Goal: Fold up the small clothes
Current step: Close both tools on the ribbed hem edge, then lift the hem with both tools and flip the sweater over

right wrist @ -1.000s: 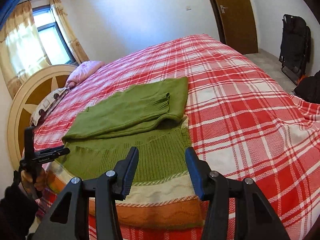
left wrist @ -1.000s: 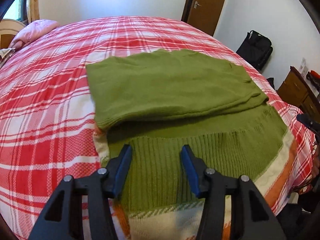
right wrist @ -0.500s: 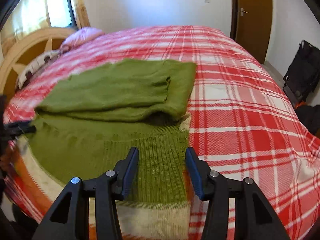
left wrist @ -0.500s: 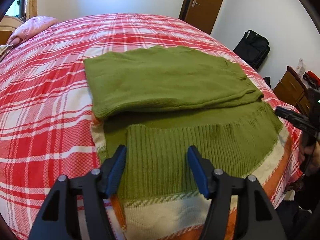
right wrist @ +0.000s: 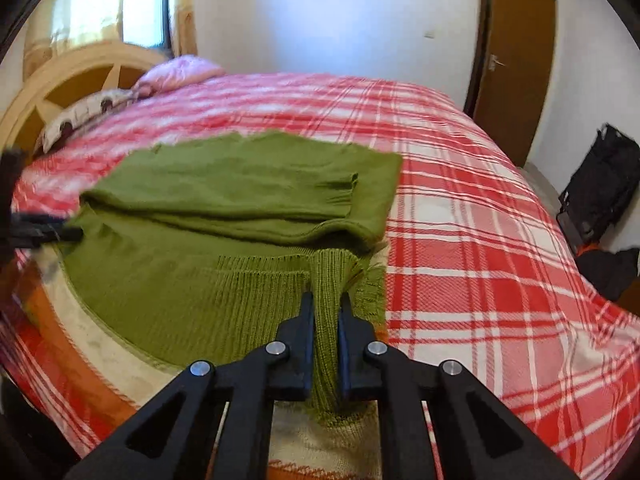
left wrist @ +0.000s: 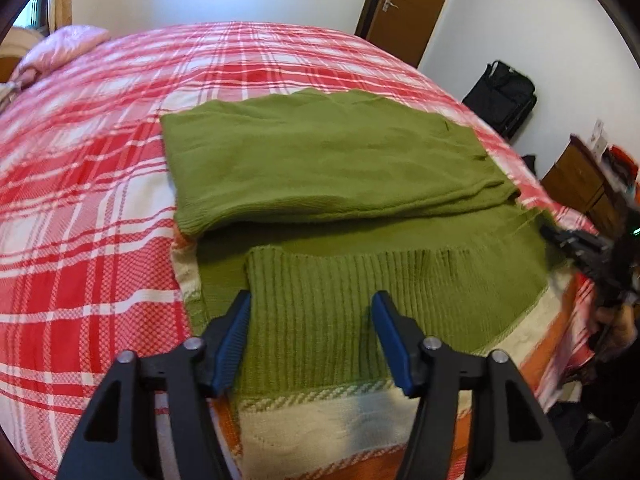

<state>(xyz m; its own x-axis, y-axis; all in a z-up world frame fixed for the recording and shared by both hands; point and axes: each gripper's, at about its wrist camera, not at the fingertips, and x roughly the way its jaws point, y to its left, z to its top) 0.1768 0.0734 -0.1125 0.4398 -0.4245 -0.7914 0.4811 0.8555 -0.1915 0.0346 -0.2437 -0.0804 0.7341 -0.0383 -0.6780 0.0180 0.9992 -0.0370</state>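
Observation:
A green knit sweater (left wrist: pixel 320 168) with a cream and orange striped band lies on the plaid bed, its upper part folded over. My left gripper (left wrist: pixel 312 316) is open just above the ribbed hem (left wrist: pixel 360 312) at the sweater's left near corner. My right gripper (right wrist: pixel 326 312) is shut on the ribbed hem (right wrist: pixel 330 280) at the right near corner, with a bunched ridge of fabric between its fingers. The right gripper also shows in the left wrist view (left wrist: pixel 580 248) at the sweater's far right edge. The left gripper shows blurred in the right wrist view (right wrist: pixel 36 228).
The red and white plaid bedspread (left wrist: pixel 100 200) covers the bed. A pink pillow (right wrist: pixel 180 72) and a wooden headboard (right wrist: pixel 60 92) lie at the far end. A black bag (left wrist: pixel 504 96), a wooden dresser (left wrist: pixel 576 184) and a brown door (right wrist: pixel 516 56) stand beside the bed.
My right gripper has closed on the ribbed hem at the right corner. My left gripper has moved slightly lower and closer to the hem and stays open.

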